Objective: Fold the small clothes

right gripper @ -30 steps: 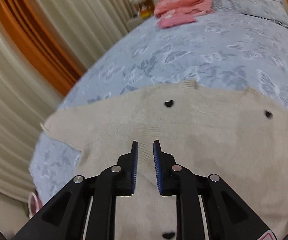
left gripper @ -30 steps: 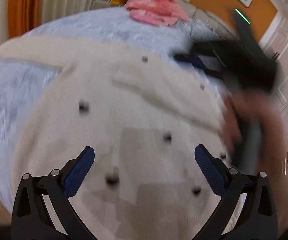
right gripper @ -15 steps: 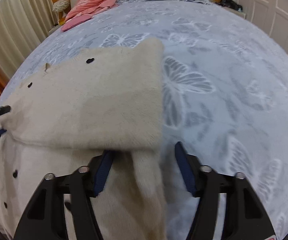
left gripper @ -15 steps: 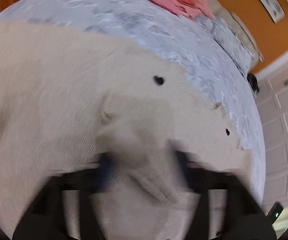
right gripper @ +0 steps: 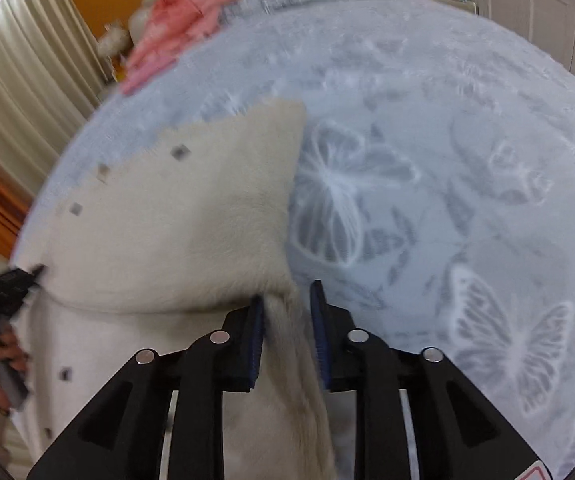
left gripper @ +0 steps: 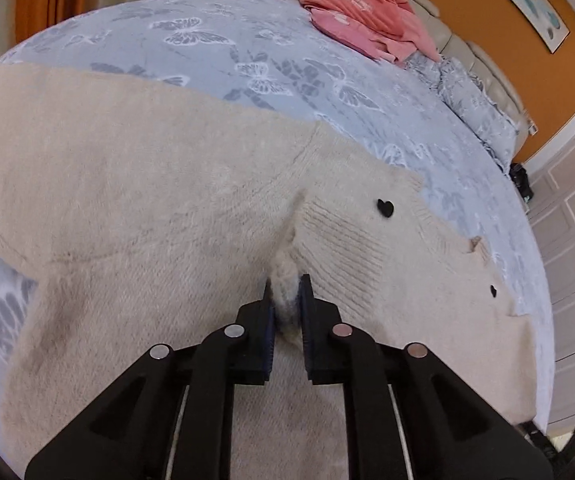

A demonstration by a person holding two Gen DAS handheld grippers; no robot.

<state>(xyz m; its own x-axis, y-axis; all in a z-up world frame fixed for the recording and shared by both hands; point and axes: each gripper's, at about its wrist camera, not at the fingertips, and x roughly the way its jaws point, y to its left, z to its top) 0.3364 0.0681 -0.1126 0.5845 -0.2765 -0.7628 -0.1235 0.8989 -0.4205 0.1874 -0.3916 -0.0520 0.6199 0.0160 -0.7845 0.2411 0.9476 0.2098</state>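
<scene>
Both grippers now pinching: left gripper clamps cream cardigan fabric, right gripper nearly closed on its edge; first fold underway, rest pending.

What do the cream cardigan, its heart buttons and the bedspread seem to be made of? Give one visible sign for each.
Cardigan: probably a soft, fuzzy knit, wool or acrylic; ribbed rows and a hairy nap show.
Heart buttons: likely hard plastic; solid black, crisp edges.
Bedspread: seemingly smooth woven cloth, matte, with printed butterflies.

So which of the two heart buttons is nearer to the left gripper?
The lower heart button, beside the cardigan's right edge; the other sits higher up.
</scene>
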